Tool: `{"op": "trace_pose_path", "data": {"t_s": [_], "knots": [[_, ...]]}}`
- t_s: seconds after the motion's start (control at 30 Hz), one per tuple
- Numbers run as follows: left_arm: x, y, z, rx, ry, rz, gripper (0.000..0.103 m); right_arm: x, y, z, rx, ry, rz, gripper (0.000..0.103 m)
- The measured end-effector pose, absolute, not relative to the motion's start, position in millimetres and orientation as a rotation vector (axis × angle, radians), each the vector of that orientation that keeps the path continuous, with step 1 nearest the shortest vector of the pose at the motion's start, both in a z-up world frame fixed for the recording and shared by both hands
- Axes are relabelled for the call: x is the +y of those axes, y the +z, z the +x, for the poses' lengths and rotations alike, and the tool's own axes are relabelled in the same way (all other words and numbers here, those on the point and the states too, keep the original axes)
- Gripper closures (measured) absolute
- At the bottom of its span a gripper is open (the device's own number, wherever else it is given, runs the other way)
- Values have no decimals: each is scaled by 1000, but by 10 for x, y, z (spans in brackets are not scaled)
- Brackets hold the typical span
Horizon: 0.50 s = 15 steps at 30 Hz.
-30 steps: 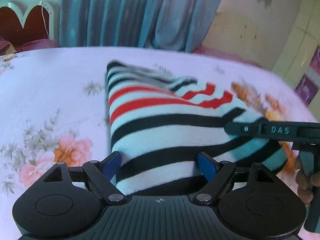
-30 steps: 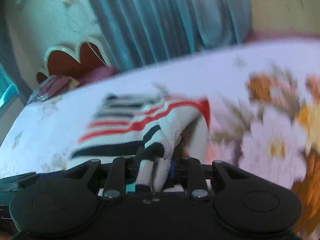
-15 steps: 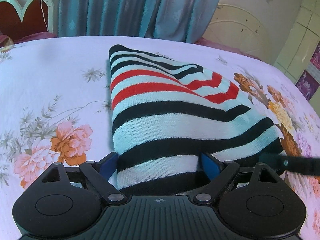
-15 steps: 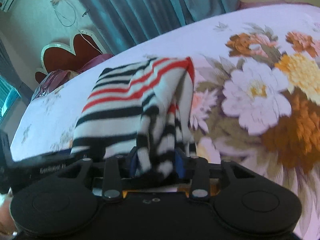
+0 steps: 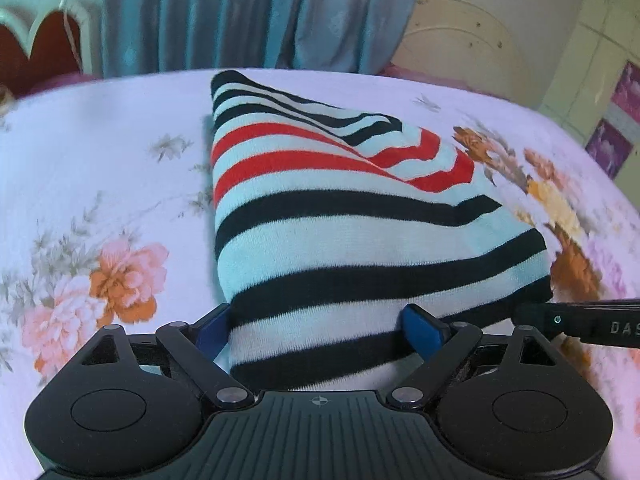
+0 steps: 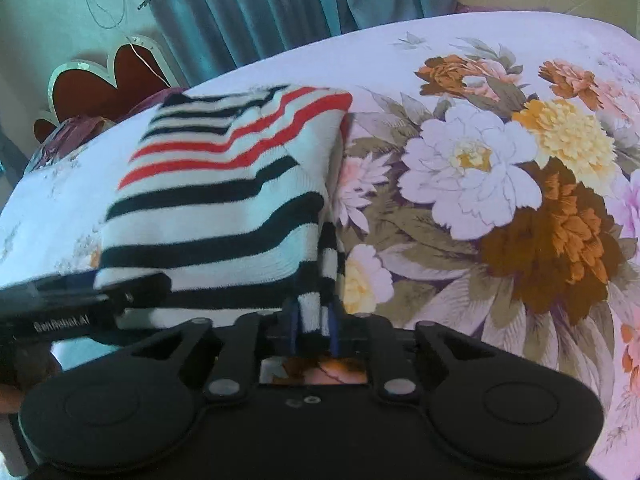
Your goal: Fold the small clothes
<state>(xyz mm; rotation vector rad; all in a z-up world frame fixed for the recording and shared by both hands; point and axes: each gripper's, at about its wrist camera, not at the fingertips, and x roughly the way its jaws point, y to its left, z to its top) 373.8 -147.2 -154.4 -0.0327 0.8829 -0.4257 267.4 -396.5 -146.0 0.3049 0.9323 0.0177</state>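
Observation:
A small knit garment (image 5: 340,216) with pale blue, black and red stripes lies folded on the flowered bed sheet (image 5: 100,184). My left gripper (image 5: 320,326) is open, its blue pads on either side of the garment's near edge. In the right wrist view the garment (image 6: 224,196) lies at the left. My right gripper (image 6: 314,322) is shut on the garment's striped near right corner. The right gripper's black finger (image 5: 580,320) shows at the right of the left wrist view. The left gripper's finger (image 6: 80,300) shows at the left of the right wrist view.
Blue curtains (image 5: 248,12) hang behind the bed. A scalloped red headboard (image 6: 108,84) stands at the far left. A cream wall and cabinet (image 5: 580,40) are at the far right. Large printed flowers (image 6: 500,184) cover the sheet to the right of the garment.
The right gripper has brought the garment's corner down and toward me, and the garment now lies flatter. The left gripper has stayed open at the near edge.

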Motion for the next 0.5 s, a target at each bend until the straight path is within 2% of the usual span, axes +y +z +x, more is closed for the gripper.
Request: {"op": "trace_pose_path", "data": {"t_s": [0.13,0.5], "knots": [[-1447,-1443,3749,874,-424,-22,14,-4037,-1290,2680,890,33,343,57],[-1442,-1092,3965,830,-414,-27,14,-4139,-1106,3263,841,33,397,54]]}}
